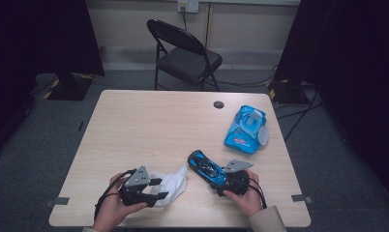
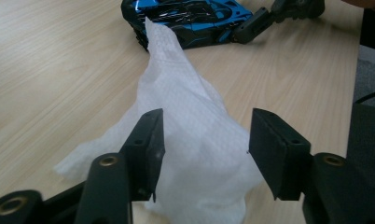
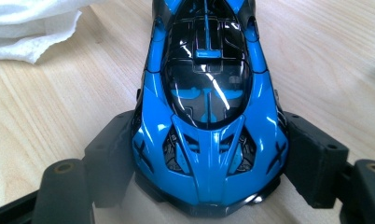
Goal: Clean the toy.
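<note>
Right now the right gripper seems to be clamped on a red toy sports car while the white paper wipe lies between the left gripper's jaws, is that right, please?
Not quite: the toy sports car is glossy blue and black, not red, as the right gripper view shows. The right gripper does clamp it, and the white paper wipe does lie between the left gripper's jaws.

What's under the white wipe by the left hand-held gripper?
Around the white wipe, bare wooden table shows. Its far tip lies against the blue toy car, which the right hand-held gripper clamps. Whatever lies beneath the crumpled middle is covered by its folds.
</note>
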The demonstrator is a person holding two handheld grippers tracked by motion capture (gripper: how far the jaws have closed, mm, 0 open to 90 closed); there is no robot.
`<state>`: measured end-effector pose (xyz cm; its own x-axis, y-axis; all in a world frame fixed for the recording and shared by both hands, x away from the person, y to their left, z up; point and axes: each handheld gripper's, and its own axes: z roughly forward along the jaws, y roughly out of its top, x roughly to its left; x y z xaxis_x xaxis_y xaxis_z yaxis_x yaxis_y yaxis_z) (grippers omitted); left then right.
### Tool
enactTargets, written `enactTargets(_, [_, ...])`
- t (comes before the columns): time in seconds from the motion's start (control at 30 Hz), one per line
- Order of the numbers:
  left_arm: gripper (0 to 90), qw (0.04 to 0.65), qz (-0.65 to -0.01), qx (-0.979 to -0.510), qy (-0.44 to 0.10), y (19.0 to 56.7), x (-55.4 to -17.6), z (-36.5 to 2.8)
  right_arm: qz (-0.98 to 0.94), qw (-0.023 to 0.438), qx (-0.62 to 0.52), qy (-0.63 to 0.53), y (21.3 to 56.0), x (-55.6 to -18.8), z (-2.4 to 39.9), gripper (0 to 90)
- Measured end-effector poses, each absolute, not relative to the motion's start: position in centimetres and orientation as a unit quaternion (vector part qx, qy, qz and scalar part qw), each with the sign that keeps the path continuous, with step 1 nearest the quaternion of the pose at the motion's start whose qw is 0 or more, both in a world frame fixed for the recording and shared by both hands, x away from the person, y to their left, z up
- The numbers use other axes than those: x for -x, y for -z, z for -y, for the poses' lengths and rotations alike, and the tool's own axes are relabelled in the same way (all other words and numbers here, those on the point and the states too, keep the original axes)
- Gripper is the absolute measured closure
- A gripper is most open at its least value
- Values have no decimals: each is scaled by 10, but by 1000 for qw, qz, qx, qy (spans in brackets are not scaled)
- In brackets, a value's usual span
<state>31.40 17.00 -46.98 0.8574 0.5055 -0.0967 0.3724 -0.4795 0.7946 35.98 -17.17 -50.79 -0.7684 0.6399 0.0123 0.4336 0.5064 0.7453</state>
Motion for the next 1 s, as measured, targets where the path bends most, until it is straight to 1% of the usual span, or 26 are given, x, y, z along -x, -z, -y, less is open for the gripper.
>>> enactTargets(0.07, [427,433,-259,-860,-80,474,-318,-165,-857,134,-313,-386,508,-360,172,256])
enactTargets(0.17, [430,410,-270,-867,-84,482,-323,-161,-857,134,-313,-386,508,-360,172,256])
enactTargets(0.23, [422,392,-269,-876,-80,488,-323,-159,-857,134,-313,-386,508,-360,172,256])
enactTargets(0.27, [418,371,-278,-883,-70,494,-323,-158,-857,134,-313,-386,508,-360,172,256])
enactTargets(0.3, [409,371,-278,-883,-70,494,-323,-158,-857,134,-313,-386,508,-360,172,256])
enactTargets(0.37, [419,368,-273,-885,-78,495,-322,-157,-858,134,-313,-386,508,-360,172,256])
enactTargets(0.4, [438,369,-276,-884,-82,495,-321,-156,-857,134,-313,-386,508,-360,172,256])
enactTargets(0.43, [488,366,-275,-885,-87,495,-321,-156,-858,134,-313,-386,508,-360,172,256])
enactTargets(0.5, [639,374,-276,-882,-82,495,-320,-155,-858,134,-313,-386,508,-360,172,256])
enactTargets(0.57, [765,380,-280,-878,-75,496,-319,-154,-858,134,-313,-386,508,-360,172,256])
enactTargets(0.6, [811,381,-285,-877,-66,496,-318,-153,-858,134,-313,-386,508,-360,172,256])
enactTargets(0.63, [811,383,-292,-874,-64,496,-317,-152,-858,134,-313,-386,508,-360,172,256])
enactTargets(0.67, [845,379,-292,-876,-61,495,-317,-151,-858,134,-313,-386,508,-360,172,256])
enactTargets(0.77, [855,373,-303,-875,-53,493,-318,-149,-858,134,-313,-386,508,-360,172,256])
enactTargets(0.8, [857,380,-313,-869,-37,493,-319,-149,-858,134,-313,-386,508,-360,172,256])
enactTargets(0.9, [859,382,-313,-869,-30,492,-319,-147,-858,134,-313,-386,508,-360,172,256])
enactTargets(1.0, [861,401,-304,-864,-27,482,-320,-139,-858,134,-313,-386,508,-360,172,256])
